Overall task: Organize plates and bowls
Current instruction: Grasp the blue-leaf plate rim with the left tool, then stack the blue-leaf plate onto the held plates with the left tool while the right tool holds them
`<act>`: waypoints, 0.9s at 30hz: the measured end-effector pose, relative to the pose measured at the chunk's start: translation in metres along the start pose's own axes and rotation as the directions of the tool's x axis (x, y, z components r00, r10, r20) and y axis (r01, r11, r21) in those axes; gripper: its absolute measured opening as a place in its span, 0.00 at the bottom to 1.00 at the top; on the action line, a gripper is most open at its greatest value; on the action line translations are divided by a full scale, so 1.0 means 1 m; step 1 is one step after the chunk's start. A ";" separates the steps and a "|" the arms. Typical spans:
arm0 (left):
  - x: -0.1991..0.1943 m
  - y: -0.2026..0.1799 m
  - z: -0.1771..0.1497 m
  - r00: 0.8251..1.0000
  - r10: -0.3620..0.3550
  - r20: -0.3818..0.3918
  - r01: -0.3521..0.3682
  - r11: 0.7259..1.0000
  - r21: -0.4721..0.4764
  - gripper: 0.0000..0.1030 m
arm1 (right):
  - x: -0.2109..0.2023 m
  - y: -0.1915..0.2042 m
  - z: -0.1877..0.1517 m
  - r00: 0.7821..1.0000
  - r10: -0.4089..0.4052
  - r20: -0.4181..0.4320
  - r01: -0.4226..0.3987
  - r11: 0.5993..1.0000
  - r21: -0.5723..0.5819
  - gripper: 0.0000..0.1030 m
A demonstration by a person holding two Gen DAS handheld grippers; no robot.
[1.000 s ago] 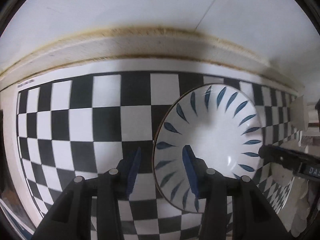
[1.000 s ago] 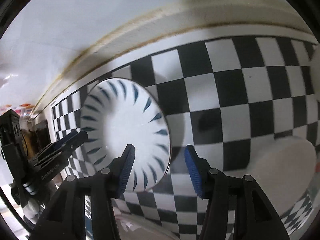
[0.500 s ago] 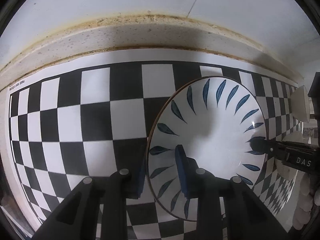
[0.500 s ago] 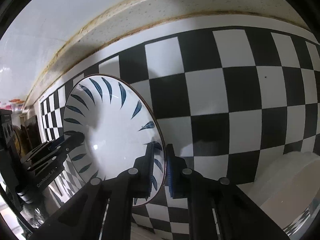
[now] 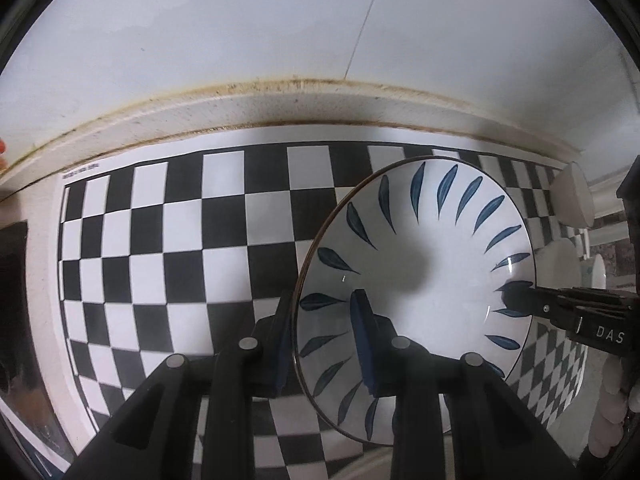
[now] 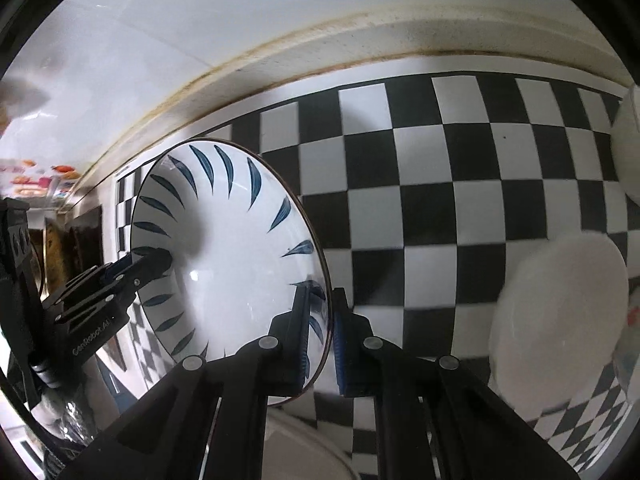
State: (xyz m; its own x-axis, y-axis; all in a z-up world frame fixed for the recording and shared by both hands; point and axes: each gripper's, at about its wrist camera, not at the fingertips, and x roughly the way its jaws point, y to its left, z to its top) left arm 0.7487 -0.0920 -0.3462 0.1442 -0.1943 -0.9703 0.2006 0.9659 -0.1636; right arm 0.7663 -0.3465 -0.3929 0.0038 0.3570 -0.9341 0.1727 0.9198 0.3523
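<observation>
From the left wrist view, the blue-leaf bowl point(image 5: 416, 292) is seen held on edge above the checkered surface point(image 5: 168, 240), tipped well off level. Its near rim is pinched by the left claw point(image 5: 320, 344), one finger set inside the bowl and the other outside the wall. At the far side of the bowl the right claw point(image 5: 520, 300) is seen, its tip laid against the rim among the painted leaves. Beyond the bowl, toward the wall, a plain white dish point(image 5: 574, 196) is seen standing on edge, and more white ware behind the bowl is too blurred to be named.

From the right wrist view, the same blue-leaf bowl point(image 6: 228, 264) is shown clamped at its near rim by the right claw point(image 6: 320, 340), the fingers nearly pressed together on the thin wall. On the bowl's far side the left claw point(image 6: 148, 264) is seen gripping the opposite rim. A white plate point(image 6: 560, 320) lies on the checkered surface point(image 6: 420, 184) just beyond the bowl, with a white bowl point(image 6: 626, 152) further off at the frame edge.

A slip is judged the main risk: glazed rims are held on narrow pads, and any uneven pull between the two claws could twist the bowl free. A knock against the white plate is also possible if the bowl is swung low toward it.
</observation>
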 end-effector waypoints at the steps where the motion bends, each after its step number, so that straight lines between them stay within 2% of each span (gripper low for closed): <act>1: -0.004 0.001 -0.004 1.000 -0.003 0.003 0.003 1.000 0.000 0.24 | -0.006 0.002 -0.006 1.000 0.010 0.009 -0.010 1.000 -0.002 0.12; 5: -0.025 0.008 -0.021 1.000 -0.006 0.028 0.006 1.000 0.000 0.24 | -0.029 0.007 -0.030 0.999 0.028 0.033 -0.027 0.999 -0.019 0.12; 12: -0.055 -0.003 -0.059 0.999 -0.010 0.042 0.009 1.000 0.014 0.24 | -0.056 0.014 -0.086 0.996 0.059 0.069 -0.058 0.998 -0.019 0.12; 20: -0.059 -0.015 -0.119 1.000 0.019 0.009 -0.019 0.999 0.041 0.24 | -0.053 -0.001 -0.154 0.995 0.082 0.047 -0.083 0.997 0.008 0.12; 27: -0.049 -0.015 -0.163 0.999 0.023 -0.032 -0.022 0.999 0.028 0.24 | -0.027 -0.009 -0.207 0.997 0.074 -0.007 -0.074 0.997 0.015 0.12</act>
State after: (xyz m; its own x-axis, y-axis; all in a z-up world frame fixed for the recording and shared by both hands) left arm 0.5811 -0.0691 -0.3253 0.1176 -0.1667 -0.9790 0.2249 0.9647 -0.1373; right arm 0.5605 -0.3307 -0.3588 0.0098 0.4249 -0.9052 0.1864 0.8886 0.4191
